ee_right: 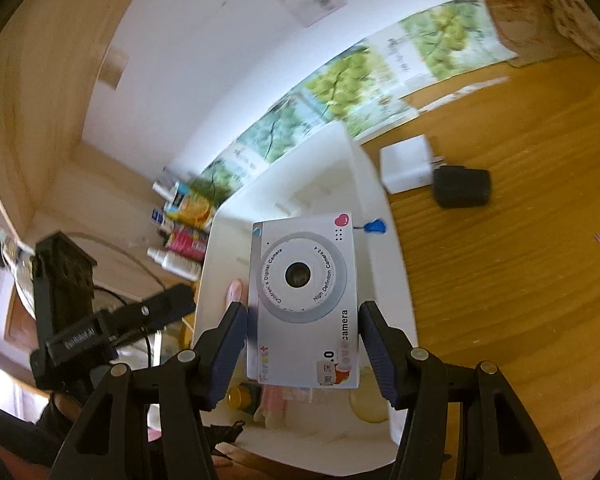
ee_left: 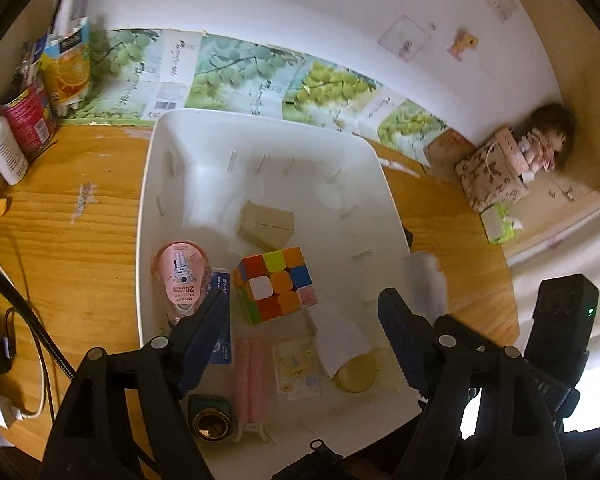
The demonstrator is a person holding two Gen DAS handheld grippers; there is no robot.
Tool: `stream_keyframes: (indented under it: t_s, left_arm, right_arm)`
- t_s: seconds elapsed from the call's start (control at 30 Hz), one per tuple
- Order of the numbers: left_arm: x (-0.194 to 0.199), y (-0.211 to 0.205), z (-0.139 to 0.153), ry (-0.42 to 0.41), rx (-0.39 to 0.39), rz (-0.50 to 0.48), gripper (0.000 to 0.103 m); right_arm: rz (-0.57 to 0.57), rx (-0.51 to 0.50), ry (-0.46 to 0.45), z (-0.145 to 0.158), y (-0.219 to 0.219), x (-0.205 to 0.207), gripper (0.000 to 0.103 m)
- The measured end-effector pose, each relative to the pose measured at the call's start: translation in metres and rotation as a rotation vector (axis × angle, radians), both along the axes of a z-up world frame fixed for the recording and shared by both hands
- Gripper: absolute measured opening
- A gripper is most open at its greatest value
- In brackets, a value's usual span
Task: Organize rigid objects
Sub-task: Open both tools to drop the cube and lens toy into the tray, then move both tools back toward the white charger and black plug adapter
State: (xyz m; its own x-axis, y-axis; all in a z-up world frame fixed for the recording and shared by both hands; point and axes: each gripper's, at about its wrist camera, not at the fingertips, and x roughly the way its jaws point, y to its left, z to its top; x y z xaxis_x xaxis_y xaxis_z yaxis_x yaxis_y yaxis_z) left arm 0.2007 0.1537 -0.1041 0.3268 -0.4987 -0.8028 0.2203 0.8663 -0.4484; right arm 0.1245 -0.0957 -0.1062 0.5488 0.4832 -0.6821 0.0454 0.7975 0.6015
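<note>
Over the white bin [ee_right: 376, 184] the right gripper [ee_right: 300, 344] has a white toy camera box [ee_right: 304, 300] sitting between its fingers, long axis running straight out along them. The fingers look spread slightly wider than the box, so I honestly can't tell if it's gripped or just let go. The left gripper [ee_left: 304, 316] hangs wide open and empty above the same bin, where a Rubik's cube [ee_left: 278, 284], a tan box [ee_left: 266, 226], pink correction tape [ee_left: 182, 276] and a yellow disc [ee_left: 358, 374] already sit.
</note>
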Motion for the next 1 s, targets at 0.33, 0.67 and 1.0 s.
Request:
stream_keyframes:
  t_s: [0.33,0.67,1.0]
  left_arm:
    - [-0.016,0.01,0.014,-0.064,-0.042,0.092,0.08]
    - [-0.025,-0.002,0.027,-0.113,-0.066,0.139,0.08]
    - [-0.026,-0.03,0.055,-0.193,-0.076,0.111,0.08]
  right_arm:
    - [0.093,-0.03,-0.056,0.009,0.018,-0.001,0.059]
    - [0.13,-0.094,-0.086,0.02,0.014,-0.015,0.059]
    - [0.158,-0.238,-0.155,0.046,-0.006,-0.035,0.064]
